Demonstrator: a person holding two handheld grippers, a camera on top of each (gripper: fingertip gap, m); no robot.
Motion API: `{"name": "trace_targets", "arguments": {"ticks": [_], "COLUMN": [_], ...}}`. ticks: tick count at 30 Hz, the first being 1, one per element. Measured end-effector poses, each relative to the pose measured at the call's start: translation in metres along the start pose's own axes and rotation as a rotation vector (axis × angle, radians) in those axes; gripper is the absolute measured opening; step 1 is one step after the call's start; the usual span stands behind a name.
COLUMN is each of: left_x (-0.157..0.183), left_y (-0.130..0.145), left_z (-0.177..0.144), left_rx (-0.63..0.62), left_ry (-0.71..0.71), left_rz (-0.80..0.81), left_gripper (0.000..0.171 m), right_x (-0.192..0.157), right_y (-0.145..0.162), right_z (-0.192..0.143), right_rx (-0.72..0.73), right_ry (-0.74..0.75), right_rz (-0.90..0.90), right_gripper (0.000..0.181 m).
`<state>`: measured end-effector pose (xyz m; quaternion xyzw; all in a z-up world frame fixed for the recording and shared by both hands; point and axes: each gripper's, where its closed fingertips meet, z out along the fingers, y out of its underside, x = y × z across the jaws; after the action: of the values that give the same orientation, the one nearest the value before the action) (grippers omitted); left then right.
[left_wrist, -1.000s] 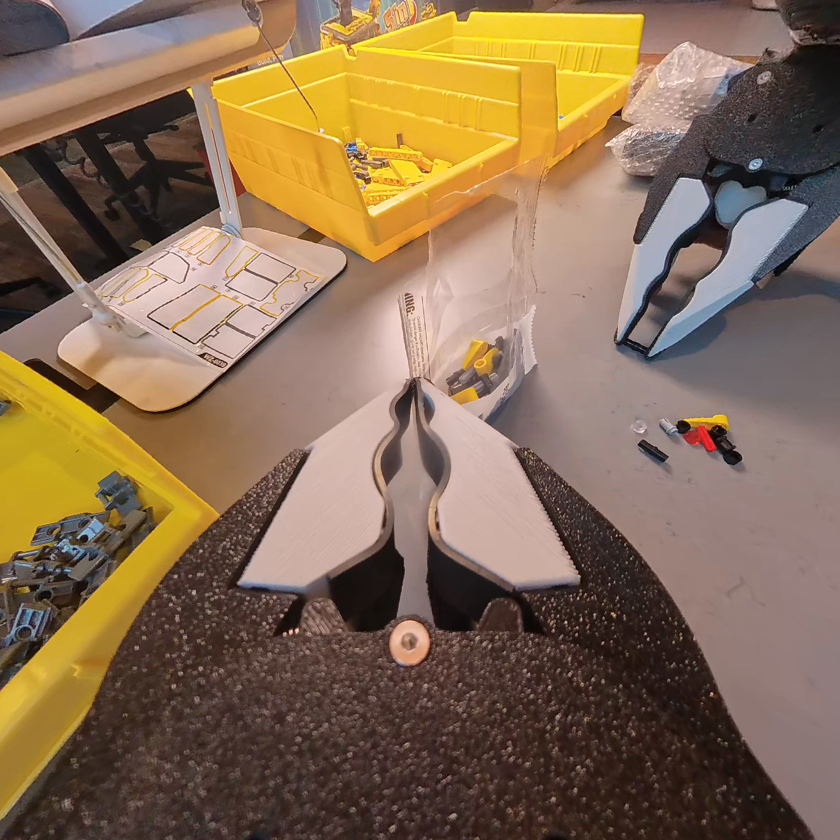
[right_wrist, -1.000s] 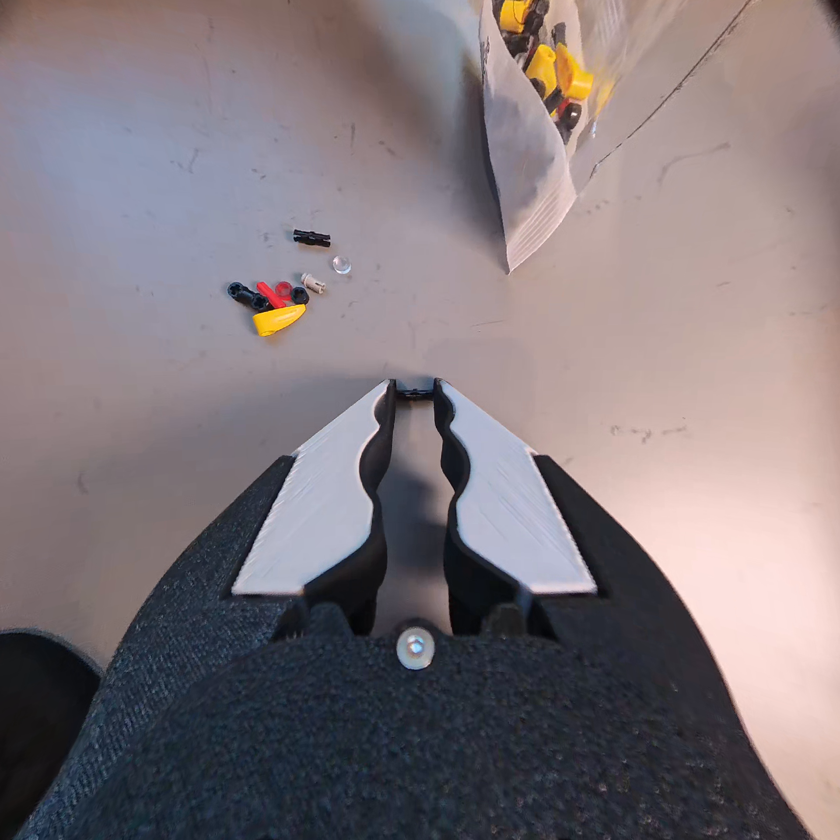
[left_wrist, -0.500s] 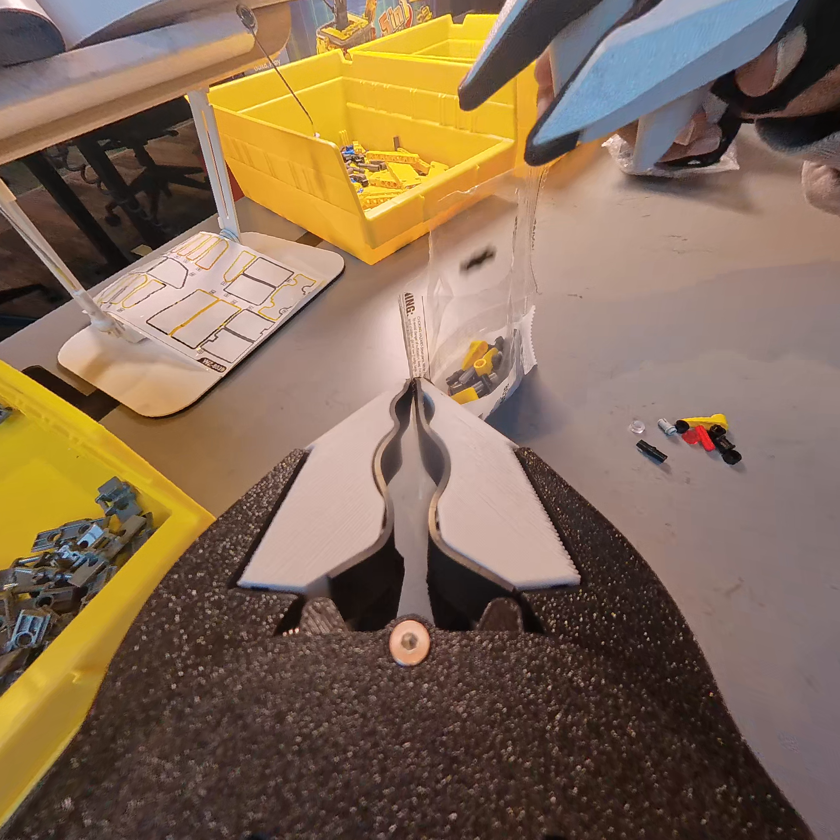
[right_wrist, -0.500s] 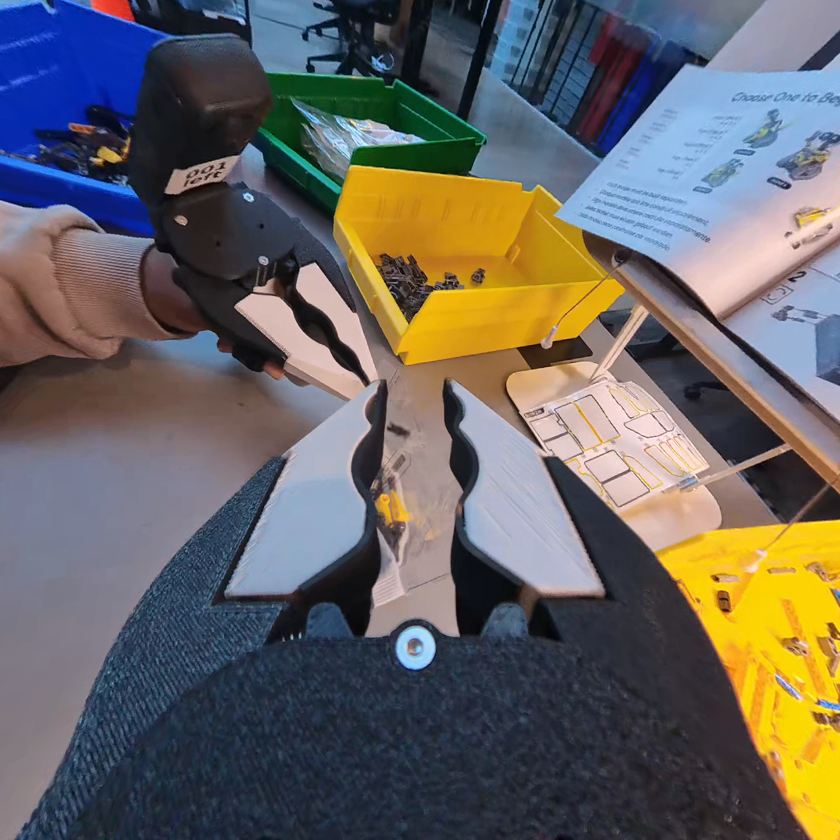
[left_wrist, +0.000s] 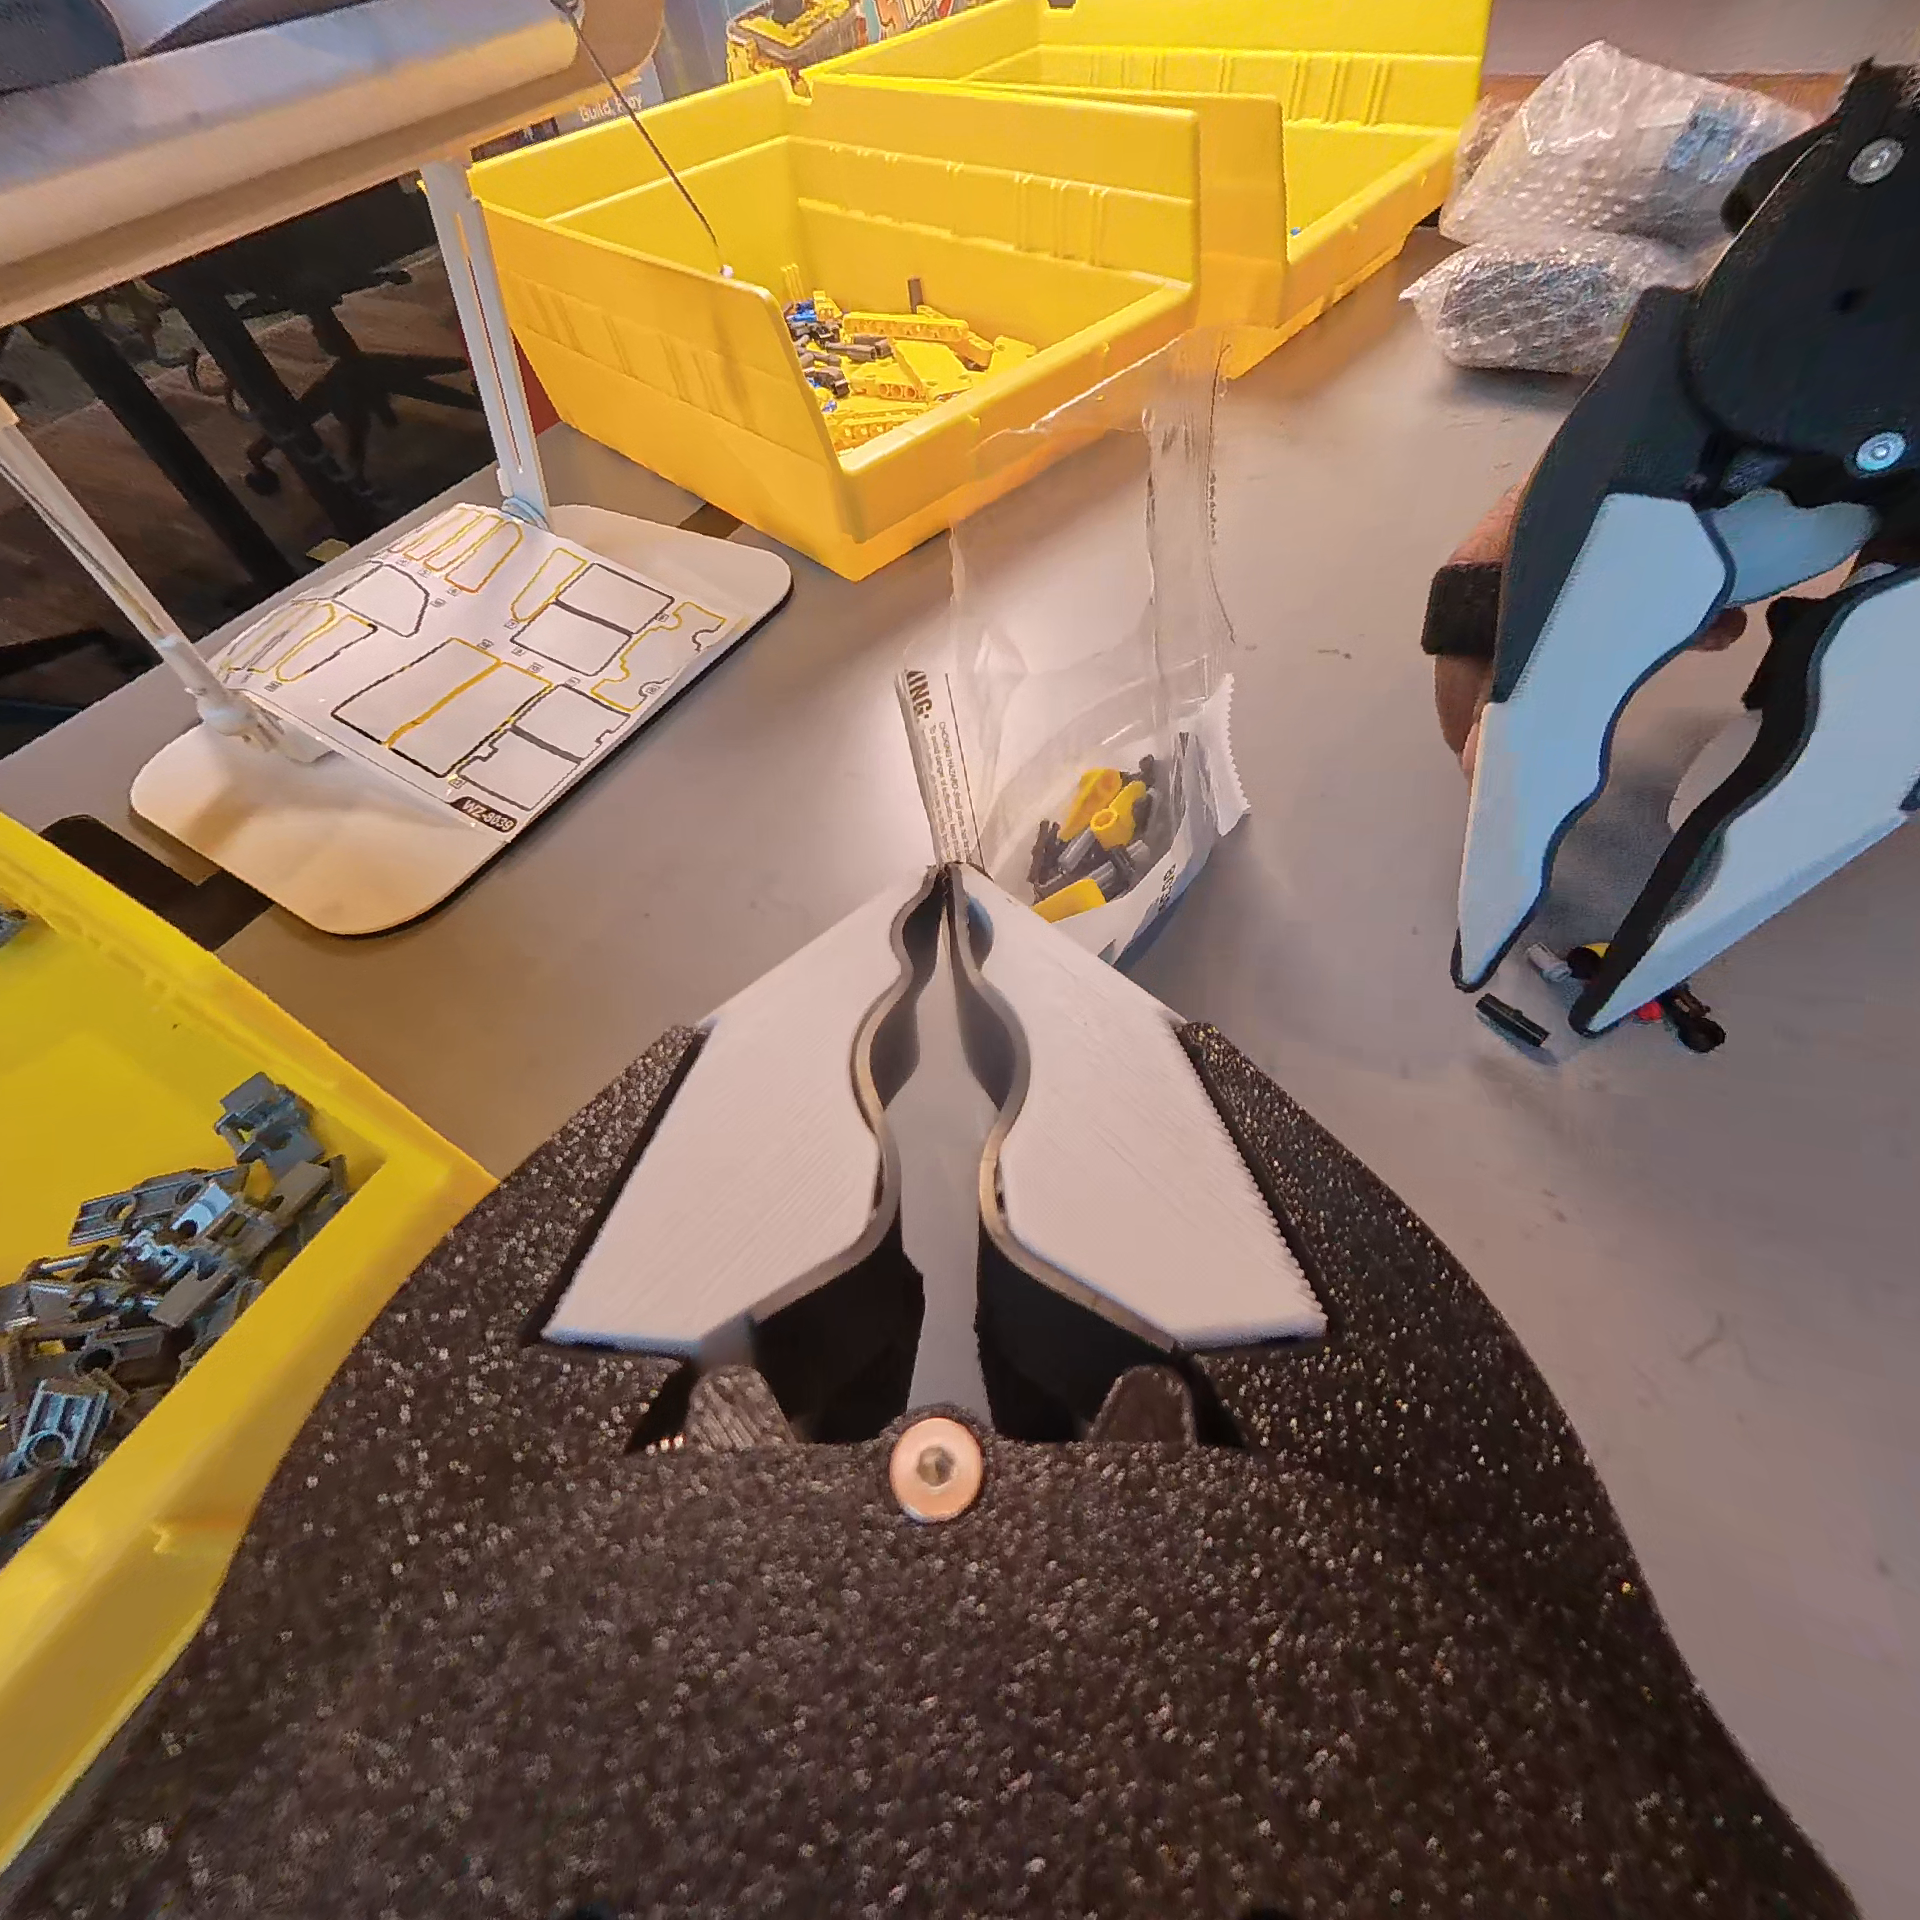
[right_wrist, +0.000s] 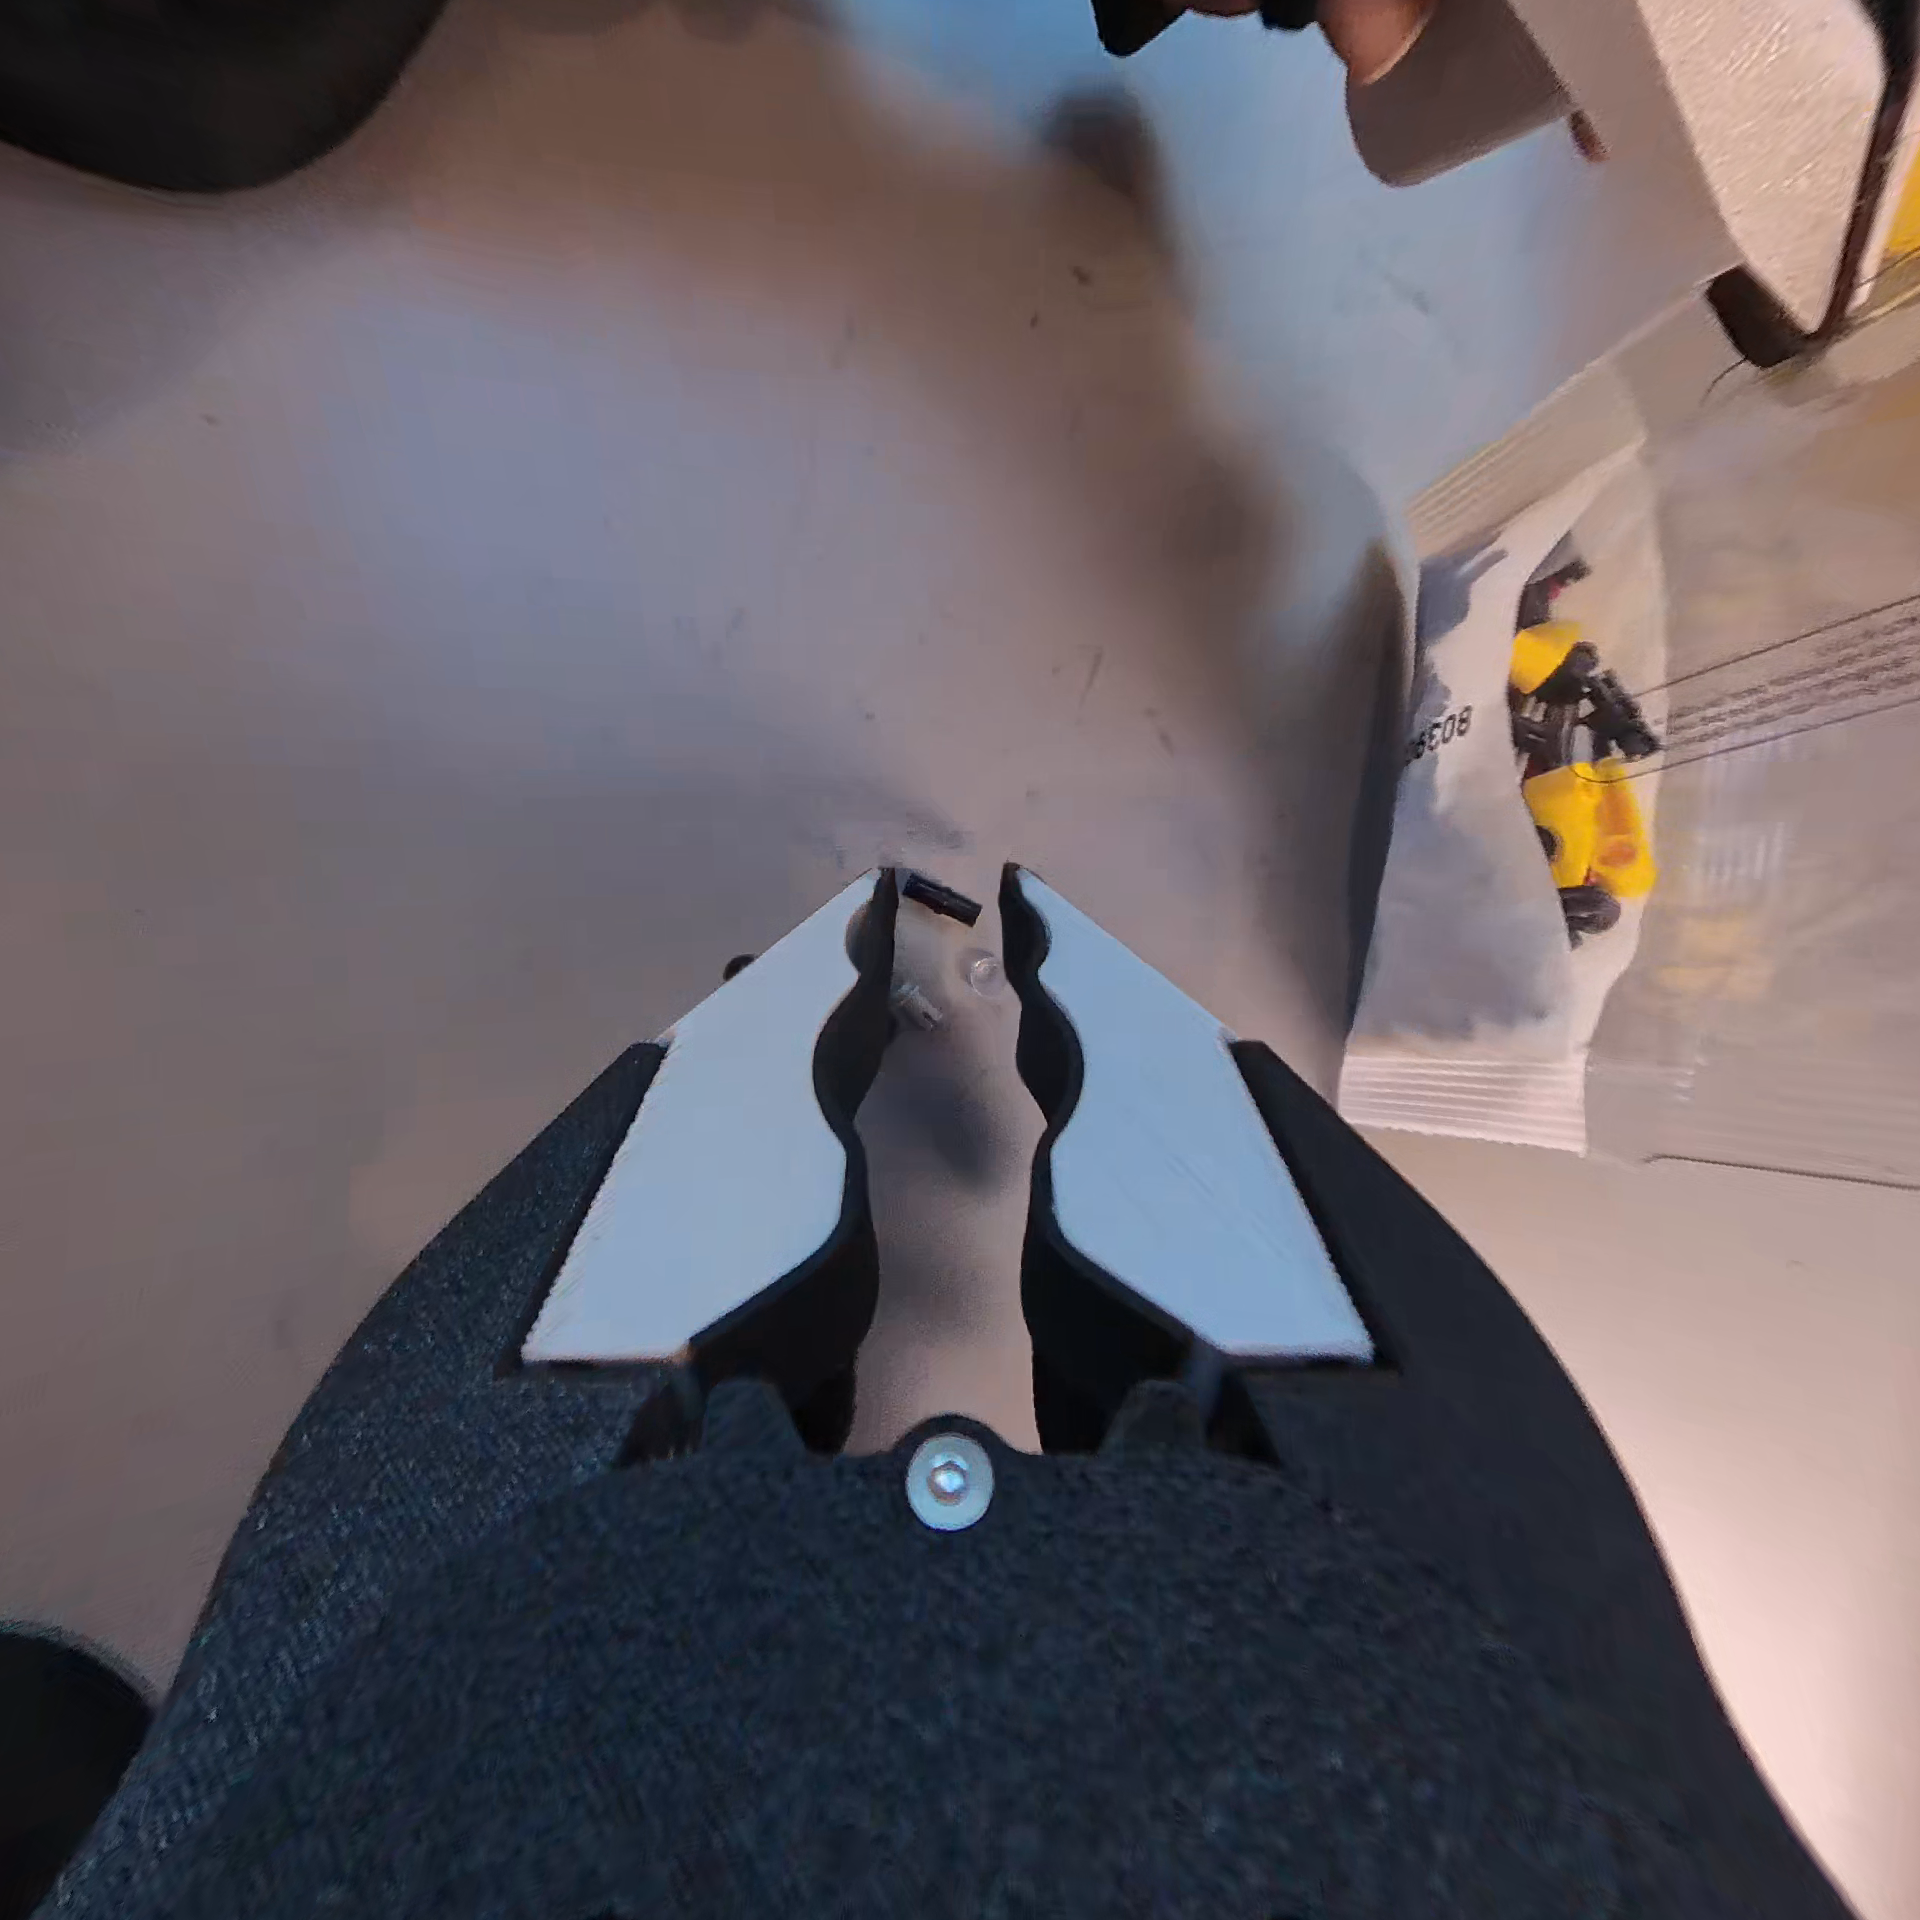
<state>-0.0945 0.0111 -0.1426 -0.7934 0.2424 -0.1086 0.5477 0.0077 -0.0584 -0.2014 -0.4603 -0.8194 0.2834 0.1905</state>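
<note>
My left gripper (left_wrist: 945, 878) is shut on the side edge of a clear plastic bag (left_wrist: 1081, 644) and holds it upright with its mouth open. Yellow, grey and black small pieces (left_wrist: 1101, 831) lie in the bag's bottom. My right gripper (right_wrist: 943, 878) is open, tips down on the grey table. A black pin (right_wrist: 940, 899) lies between its tips, with a clear stud (right_wrist: 982, 971) and a grey pin (right_wrist: 914, 1003) just behind. In the left wrist view the right gripper (left_wrist: 1522, 997) stands over these loose parts, right of the bag.
A yellow bin (left_wrist: 644, 312) with yellow parts stands behind the bag, another behind it. A yellow bin (left_wrist: 125, 1039) of grey parts (left_wrist: 125, 1268) is at the near left. A white stand base (left_wrist: 343, 873) carries a sticker sheet. Bubble-wrap bundles (left_wrist: 1558, 208) lie far right.
The right gripper held a black pin, rose over the bag's mouth where a black piece fell in, then came back down to the loose parts. The left gripper stayed still.
</note>
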Motion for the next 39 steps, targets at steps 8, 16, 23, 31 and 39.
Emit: {"name": "trace_targets", "arguments": {"ticks": [8,16,23,31,39], "left_x": [-0.002,0.001,0.000,-0.010,-0.013], "left_y": [0.000,-0.004,-0.005,-0.002,0.000], "left_z": [-0.001,-0.002,-0.003,-0.004,-0.005], "left_rx": [0.004,0.021,0.022,0.017,0.013], "left_ry": [0.001,0.009,0.004,-0.031,-0.043], "left_rz": [-0.003,0.006,0.009,-0.003,-0.003], "left_gripper": [0.000,0.000,0.000,0.000,0.000], "right_x": [-0.005,0.071,0.112,0.041,0.008], "right_y": [0.006,-0.102,-0.088,-0.025,0.018], "right_z": [0.004,-0.097,-0.090,-0.060,-0.003], "right_rx": [-0.012,0.460,0.390,0.138,-0.087], "right_ry": [-0.058,0.331,0.502,0.121,-0.094], "right_rz": [0.017,0.005,0.055,0.012,0.025], "right_gripper": [0.005,0.005,0.026,0.017,0.011]}}
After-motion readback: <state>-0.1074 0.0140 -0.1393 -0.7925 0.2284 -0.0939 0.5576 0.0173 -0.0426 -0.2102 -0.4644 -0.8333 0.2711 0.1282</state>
